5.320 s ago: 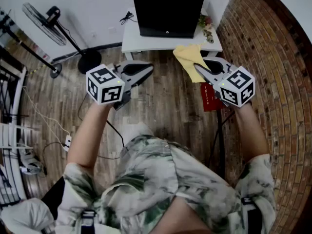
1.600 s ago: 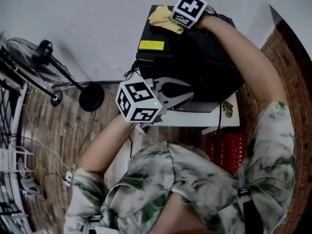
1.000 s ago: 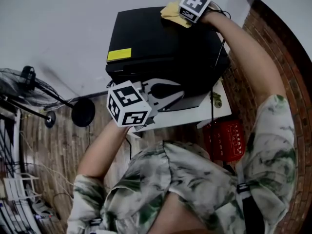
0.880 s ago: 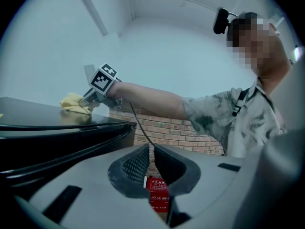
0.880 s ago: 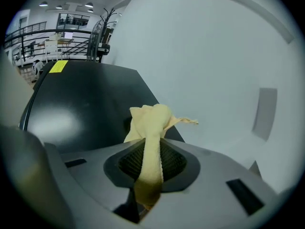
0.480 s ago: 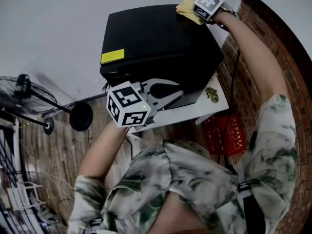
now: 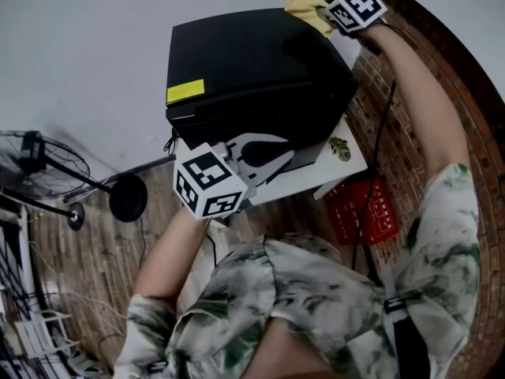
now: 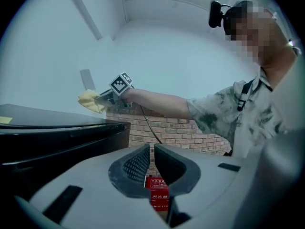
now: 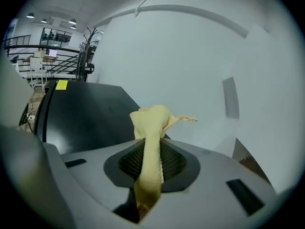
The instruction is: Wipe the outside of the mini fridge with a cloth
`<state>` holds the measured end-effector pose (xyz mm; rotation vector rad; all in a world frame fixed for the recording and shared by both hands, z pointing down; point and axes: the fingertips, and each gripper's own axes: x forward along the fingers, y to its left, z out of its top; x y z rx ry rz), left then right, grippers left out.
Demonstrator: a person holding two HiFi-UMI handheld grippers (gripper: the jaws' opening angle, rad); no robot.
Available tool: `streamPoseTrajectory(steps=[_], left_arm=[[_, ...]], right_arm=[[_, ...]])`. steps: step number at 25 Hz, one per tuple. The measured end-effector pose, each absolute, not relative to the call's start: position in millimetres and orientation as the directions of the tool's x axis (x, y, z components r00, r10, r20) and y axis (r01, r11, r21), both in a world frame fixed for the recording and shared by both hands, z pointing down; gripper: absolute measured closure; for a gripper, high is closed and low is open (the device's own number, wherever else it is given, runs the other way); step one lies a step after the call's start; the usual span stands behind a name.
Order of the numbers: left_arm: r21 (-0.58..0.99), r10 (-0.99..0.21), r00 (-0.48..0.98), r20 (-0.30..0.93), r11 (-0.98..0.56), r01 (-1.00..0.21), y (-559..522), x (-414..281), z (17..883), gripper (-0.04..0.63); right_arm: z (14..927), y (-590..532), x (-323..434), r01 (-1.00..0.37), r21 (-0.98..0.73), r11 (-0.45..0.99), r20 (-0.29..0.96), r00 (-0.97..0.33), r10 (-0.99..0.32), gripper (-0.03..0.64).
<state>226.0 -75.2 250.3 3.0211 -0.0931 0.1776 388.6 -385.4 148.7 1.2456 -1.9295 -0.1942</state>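
Black mini fridge (image 7: 252, 61), yellow cloth (image 7: 306, 6) at its top's far right corner.
The boxy fridge stands upright on a white counter (image 7: 304, 181); the cloth is bunched, pinched between the right gripper (image 9: 151, 151) fingers.

The right gripper (image 7: 325, 10) has lifted the cloth (image 7: 304, 3) from over the floor (image 7: 95, 235) onto the fridge (image 7: 252, 61) top and swept it rightward along the back edge, to the head view's upper right.
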Motion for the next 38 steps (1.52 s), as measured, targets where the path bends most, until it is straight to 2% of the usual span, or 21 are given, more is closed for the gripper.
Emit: streamPoseTrajectory(steps=[7,14,20,27,31,38], left_arm=[[0.119,0.093,0.99,0.109,-0.99,0.08,-40.5,261.2,253.2,0.566],[0.121,0.169,0.978,0.122,-0.981,0.155,-34.5,365.7,265.0,0.566],[0.118,0.104,0.987,0.122,-0.989,0.089,-59.8,455.9,275.4,0.566],[0.165,-0.023,0.991,0.132,-0.985,-0.044,-90.6,507.4,298.6,0.566],[0.183,-0.098,0.984,0.147,-0.975,-0.124,-103.2,518.3,309.4,0.566],[0.187,-0.189,0.964,0.187,-0.956,-0.224,-117.6,532.6,329.7,0.566]], right_arm=[[157.1,-346.9,426.6,-0.741,0.492,0.457,0.543,-0.149,-0.826,0.531],[193.6,-355.7,478.1,-0.749,0.441,0.494,0.537,-0.222,-0.814,0.531],[222.6,-385.2,510.0,-0.769,0.287,0.572,0.46,-0.413,-0.786,0.531],[274.8,-422.0,517.0,-0.77,0.027,0.637,0.315,-0.598,-0.737,0.53],[308.9,-442.1,513.1,-0.75,-0.069,0.658,0.281,-0.648,-0.708,0.531],[384.0,-461.0,513.8,-0.721,-0.145,0.678,0.32,-0.683,-0.657,0.531]])
